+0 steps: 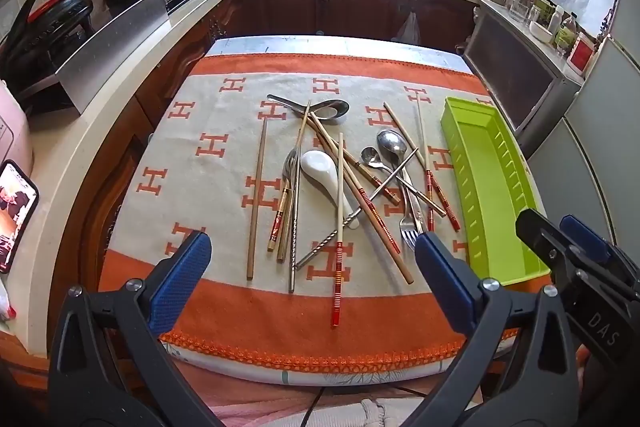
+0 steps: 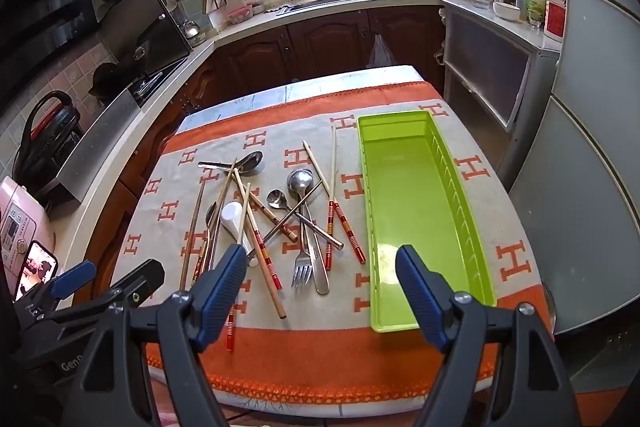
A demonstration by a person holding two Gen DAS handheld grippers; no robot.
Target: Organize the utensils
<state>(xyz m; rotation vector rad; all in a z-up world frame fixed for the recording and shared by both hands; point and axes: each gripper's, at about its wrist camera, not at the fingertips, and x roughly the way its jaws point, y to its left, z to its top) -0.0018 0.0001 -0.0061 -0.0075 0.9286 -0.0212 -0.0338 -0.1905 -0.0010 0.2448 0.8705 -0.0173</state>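
Nothing sorted yet: both the left gripper (image 1: 312, 279) and right gripper (image 2: 320, 291) hover with fingers spread at the table's near edge, the long green plastic tray (image 2: 412, 195) empty, so next comes pinching one piece from the tangled pile of chopsticks, spoons and forks (image 1: 340, 179).

A cloth (image 1: 224, 163) lies on the table (image 1: 280, 43). On the cloth, in the middle, lies a heap of spoons, forks & chopsticks (image 1: 340, 179), many crossed over each other. A long tray (image 2: 416, 203) lies on the cloth just right of the heap, w/ nothing in it. One chopstick (image 1: 256, 199) lies alone on the left of the heap. Behind the table is a counter w/ a sink (image 2: 320, 1). A phone (image 1: 14, 211) stands far left.
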